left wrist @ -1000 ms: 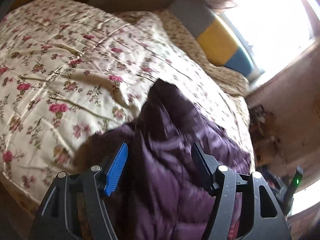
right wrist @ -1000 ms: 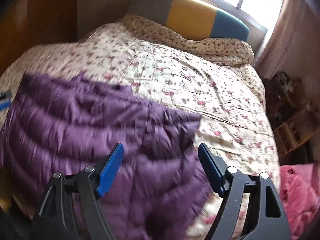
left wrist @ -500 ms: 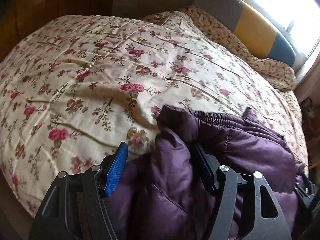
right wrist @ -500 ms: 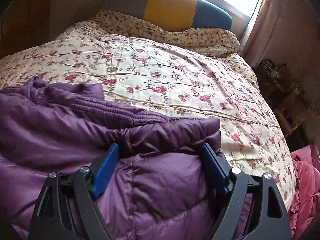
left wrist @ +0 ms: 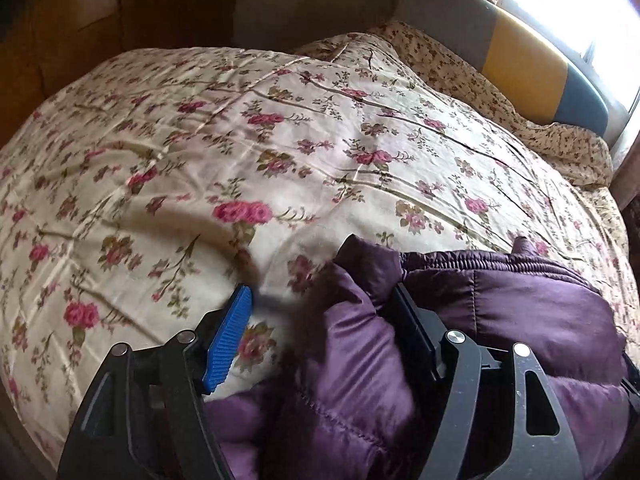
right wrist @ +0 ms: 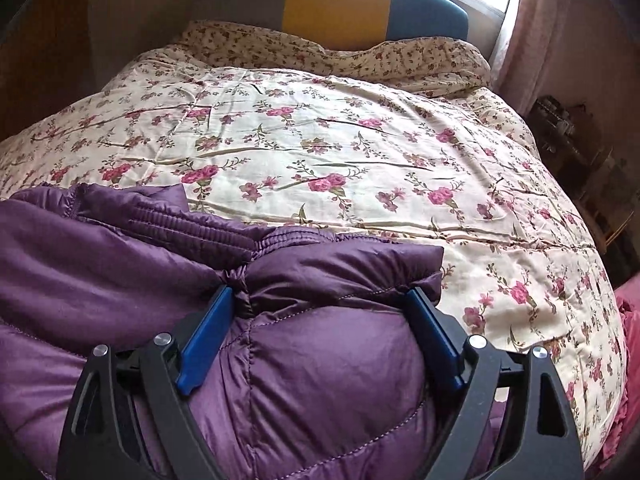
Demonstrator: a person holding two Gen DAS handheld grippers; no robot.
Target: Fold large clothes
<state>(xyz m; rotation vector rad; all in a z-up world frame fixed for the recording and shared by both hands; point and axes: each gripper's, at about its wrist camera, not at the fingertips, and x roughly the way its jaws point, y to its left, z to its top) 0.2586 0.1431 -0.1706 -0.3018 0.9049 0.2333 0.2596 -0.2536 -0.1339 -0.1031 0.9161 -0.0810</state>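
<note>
A purple quilted puffer jacket (left wrist: 520, 312) lies bunched on the near part of the bed, its elastic hem (right wrist: 192, 228) facing the pillows. My left gripper (left wrist: 320, 296) is over the jacket's left end and its jaws are opening. A fold of jacket stands between them and leans on the right finger, while the blue left pad (left wrist: 228, 340) hangs free over the bedspread. My right gripper (right wrist: 320, 292) straddles a puffed panel at the jacket's right end (right wrist: 320, 360). That panel bulges up between the wide jaws and brushes both pads.
A cream floral bedspread (left wrist: 280, 140) covers the bed, with floral pillows (right wrist: 320, 44) against a grey, yellow and blue headboard (right wrist: 336, 0). Pink cloth (right wrist: 628, 340) lies at the bed's right edge. A cluttered stand (right wrist: 572, 132) and curtain (right wrist: 560, 20) are on the right.
Both grippers came down and the jacket went from hanging in the air to lying on the bed. The jaws of both have widened; the left pad now stands off the fabric.
</note>
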